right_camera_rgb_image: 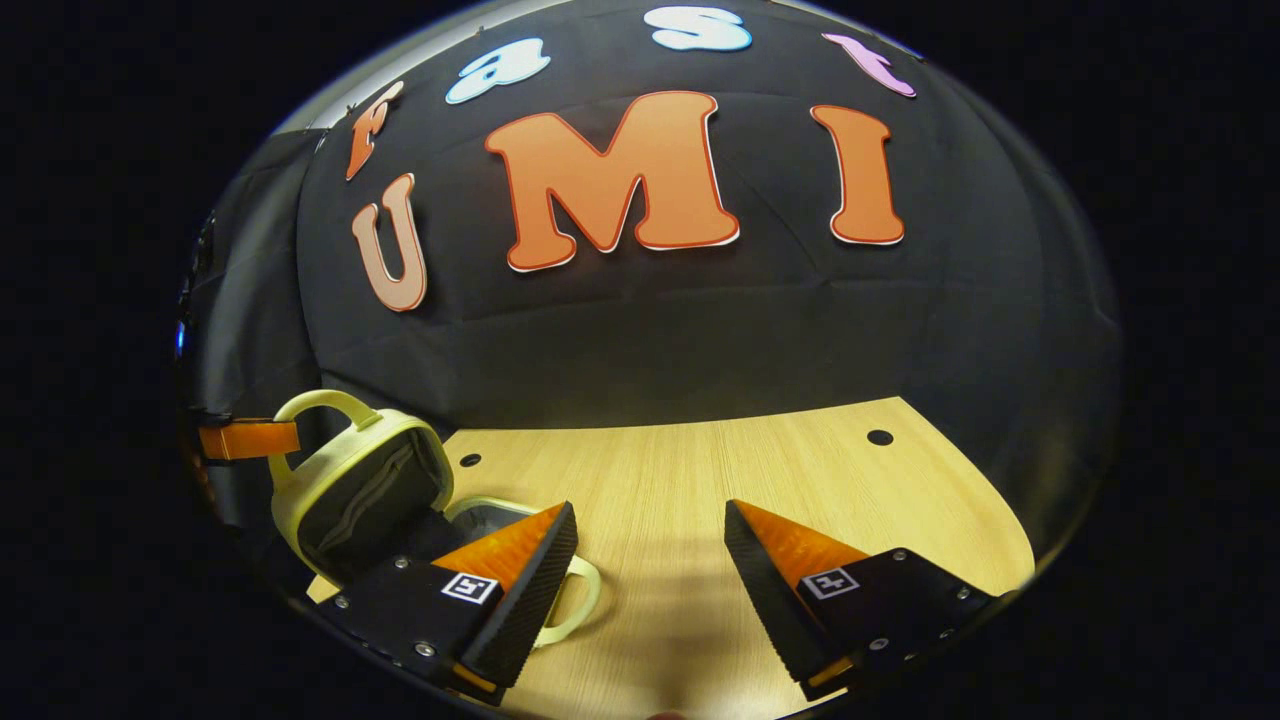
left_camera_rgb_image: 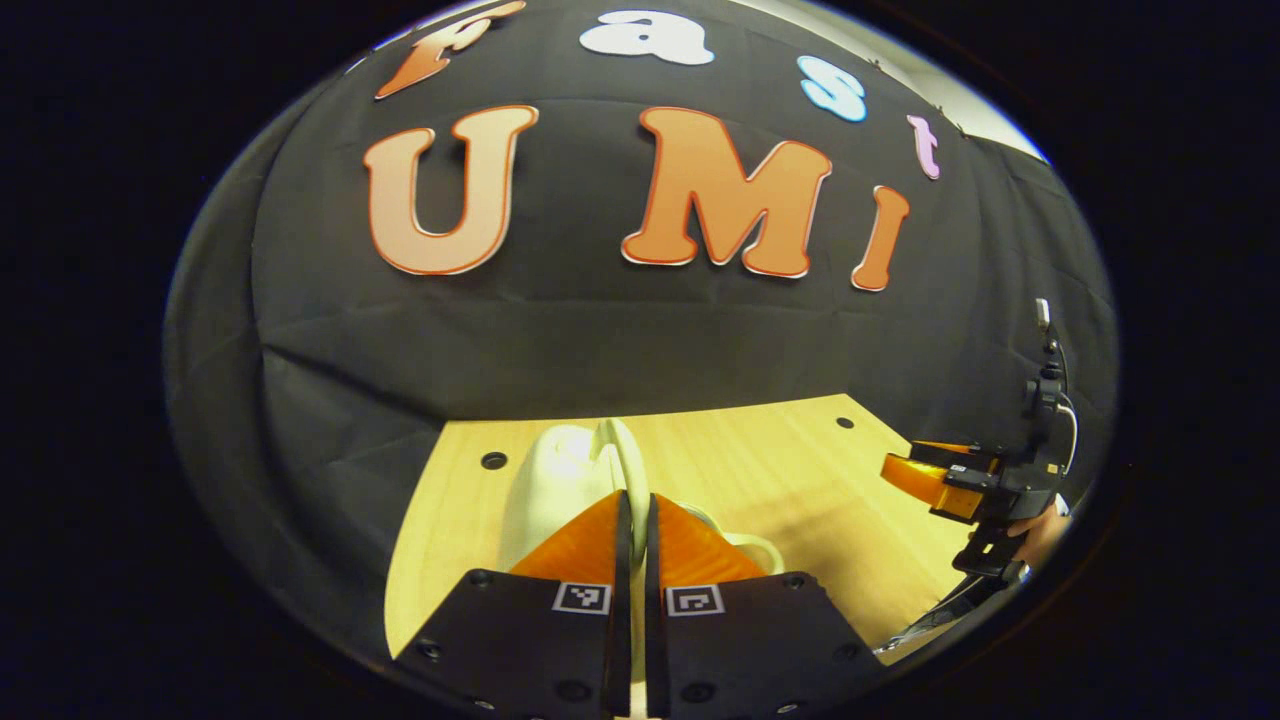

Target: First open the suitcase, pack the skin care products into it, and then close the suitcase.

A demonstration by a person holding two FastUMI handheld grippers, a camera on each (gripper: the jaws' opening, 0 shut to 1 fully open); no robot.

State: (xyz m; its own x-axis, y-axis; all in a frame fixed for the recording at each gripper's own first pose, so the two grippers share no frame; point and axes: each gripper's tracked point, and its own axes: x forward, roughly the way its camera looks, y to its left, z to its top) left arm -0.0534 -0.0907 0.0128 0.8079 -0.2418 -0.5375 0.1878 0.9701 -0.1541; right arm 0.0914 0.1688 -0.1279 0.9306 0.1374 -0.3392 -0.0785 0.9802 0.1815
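The left gripper (left_camera_rgb_image: 632, 520) pinches the raised lid (right_camera_rgb_image: 362, 490) of the suitcase (right_camera_rgb_image: 470, 540) near the tabletop's (right_camera_rgb_image: 700, 480) left edge; a slip would drop it shut. The right gripper (right_camera_rgb_image: 650, 560) hangs wide, empty.

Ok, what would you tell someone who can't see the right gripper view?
A small pale suitcase stands open at the left of a wooden table, its lid raised. The right tool hangs open over the table, nothing between its fingers.
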